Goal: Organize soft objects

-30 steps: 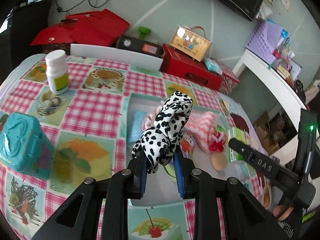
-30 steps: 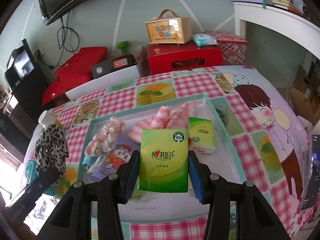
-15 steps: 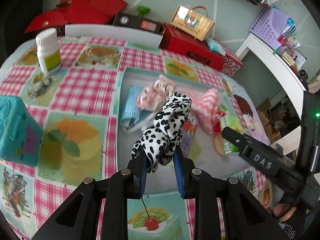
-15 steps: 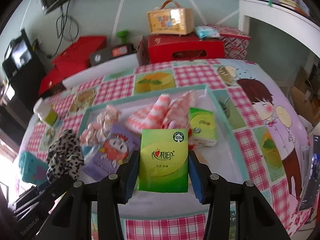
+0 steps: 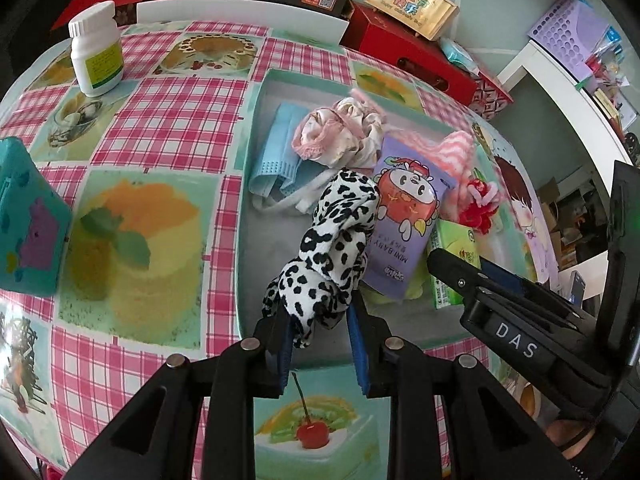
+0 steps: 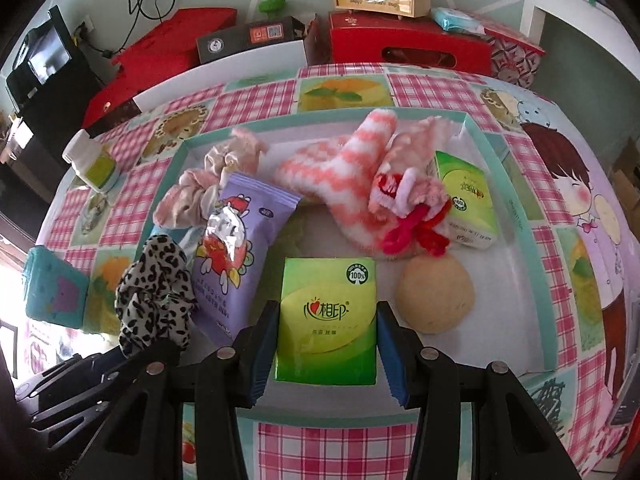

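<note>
Both grippers are sinking toward the tray point(image 6: 516, 216), the left gripper point(image 5: 320, 344) clamping the spotted scrunchie point(image 5: 332, 248) at the tray's seven o'clock, the right gripper point(image 6: 326, 356) clamping the green tissue pack point(image 6: 328, 320) near six o'clock, so both releases are probably coming next.

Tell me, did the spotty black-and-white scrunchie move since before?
Yes. The scrunchie, shut in the left hand-held gripper, has come down toward the tray; in the right wrist view it sat near the white bottle, now lower.
</note>
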### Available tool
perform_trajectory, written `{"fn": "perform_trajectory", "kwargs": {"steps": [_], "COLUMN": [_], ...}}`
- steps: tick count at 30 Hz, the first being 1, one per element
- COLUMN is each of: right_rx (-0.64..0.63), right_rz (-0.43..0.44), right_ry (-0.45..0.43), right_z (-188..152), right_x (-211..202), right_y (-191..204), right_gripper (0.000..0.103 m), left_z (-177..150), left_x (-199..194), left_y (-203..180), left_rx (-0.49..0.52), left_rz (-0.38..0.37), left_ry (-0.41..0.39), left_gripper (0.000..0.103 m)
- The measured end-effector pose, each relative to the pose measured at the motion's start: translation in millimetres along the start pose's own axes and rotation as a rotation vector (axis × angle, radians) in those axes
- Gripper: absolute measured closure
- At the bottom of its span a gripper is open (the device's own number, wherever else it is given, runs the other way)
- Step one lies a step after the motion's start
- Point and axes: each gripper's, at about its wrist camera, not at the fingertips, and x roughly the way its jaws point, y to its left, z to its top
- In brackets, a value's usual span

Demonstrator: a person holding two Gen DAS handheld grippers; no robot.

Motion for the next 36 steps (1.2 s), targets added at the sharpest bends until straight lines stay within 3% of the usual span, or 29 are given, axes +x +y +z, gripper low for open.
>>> {"fn": "perform_trajectory", "kwargs": {"steps": [5,7,11,13,30,35,36], "right_rx": [0.0,0.001,0.007,0.012,0.042,0.036,0.033], "right_rz": [-0.007,-0.014,-0.025,-0.021,-0.018,-0.016,-0.017], "right_ry": [0.001,-0.003,-0.056,-0.08,-0.16,-0.152,-0.148], "right_z": [0,1,4,4,8,8,8], "right_x": [1,2,-10,-17,-38,-36,-35], "right_y": [-2,-2,-4,-5,-7,-7,-6], "right_gripper": [0.053,0.052,0.039,0.039,0.039,0.039,0.039], "left_z": [3,3,6,7,11,15,15], "left_x": [1,-1,-8,-14,-53,-59,-59], "left_y": [-1,-1,-4,-6,-14,-2,0], "left_rx": [-0.004,-0.004,0.006,0.014,0.058,0.019,0.013], "left_rz": [0.005,0.006,0.005,0.002,-0.015,0.016,0.029], "left_ry": [0.003,0.001,-0.018,-0.031,-0.126,-0.161,-0.166], "left_gripper": [0.072,0.065,0.054,0.05,0.047,0.04,0.035]}}
